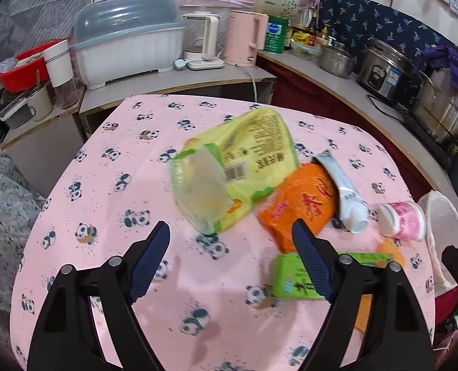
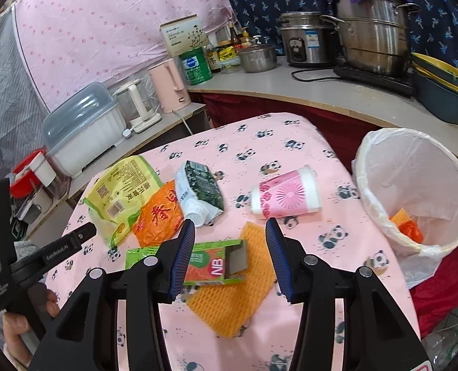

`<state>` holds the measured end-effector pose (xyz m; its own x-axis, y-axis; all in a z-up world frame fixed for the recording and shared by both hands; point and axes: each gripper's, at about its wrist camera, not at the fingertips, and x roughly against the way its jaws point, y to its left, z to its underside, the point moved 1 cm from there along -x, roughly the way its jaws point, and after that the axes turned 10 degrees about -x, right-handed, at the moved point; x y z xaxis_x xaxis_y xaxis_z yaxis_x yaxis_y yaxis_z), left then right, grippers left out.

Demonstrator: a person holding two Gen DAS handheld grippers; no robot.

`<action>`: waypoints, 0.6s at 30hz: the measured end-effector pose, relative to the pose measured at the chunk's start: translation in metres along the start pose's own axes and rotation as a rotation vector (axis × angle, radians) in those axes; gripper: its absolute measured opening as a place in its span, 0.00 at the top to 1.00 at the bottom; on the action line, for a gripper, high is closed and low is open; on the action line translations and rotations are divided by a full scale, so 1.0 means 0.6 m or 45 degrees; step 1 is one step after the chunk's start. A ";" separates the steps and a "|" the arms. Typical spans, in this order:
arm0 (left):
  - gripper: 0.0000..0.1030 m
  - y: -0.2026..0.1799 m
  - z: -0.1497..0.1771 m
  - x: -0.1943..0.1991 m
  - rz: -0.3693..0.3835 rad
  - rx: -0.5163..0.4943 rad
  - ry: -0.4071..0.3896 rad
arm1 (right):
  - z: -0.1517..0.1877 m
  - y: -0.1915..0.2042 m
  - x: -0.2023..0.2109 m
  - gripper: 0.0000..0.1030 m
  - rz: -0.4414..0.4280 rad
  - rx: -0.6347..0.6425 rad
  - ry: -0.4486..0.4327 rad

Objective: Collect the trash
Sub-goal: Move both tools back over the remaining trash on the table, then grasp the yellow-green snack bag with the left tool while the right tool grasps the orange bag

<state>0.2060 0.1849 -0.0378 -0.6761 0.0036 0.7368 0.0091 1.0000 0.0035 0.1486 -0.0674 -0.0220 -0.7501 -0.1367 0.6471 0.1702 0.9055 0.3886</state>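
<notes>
Hovering over the desk with nothing held, the wide left tongs face the yellow-green bag and the half-open right tongs the green box, so next comes a grasp.

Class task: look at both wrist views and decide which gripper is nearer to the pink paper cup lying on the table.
Right. The right gripper hovers open just short of the pink paper cup, which lies beyond its right finger. The left gripper faces the yellow-green bag, with the cup far off to its right.
</notes>
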 end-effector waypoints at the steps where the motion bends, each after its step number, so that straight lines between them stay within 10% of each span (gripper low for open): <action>1: 0.25 0.008 -0.004 -0.005 -0.002 0.004 0.001 | 0.001 0.008 -0.006 0.55 -0.003 0.005 0.007; 18: 0.32 0.036 -0.065 -0.108 0.051 0.027 0.060 | -0.011 0.058 -0.074 0.54 -0.005 0.028 0.041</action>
<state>0.2790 0.2059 -0.0589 -0.6402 0.0435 0.7670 0.0194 0.9990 -0.0404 0.1924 -0.0327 -0.0329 -0.7297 -0.1528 0.6665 0.1531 0.9134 0.3771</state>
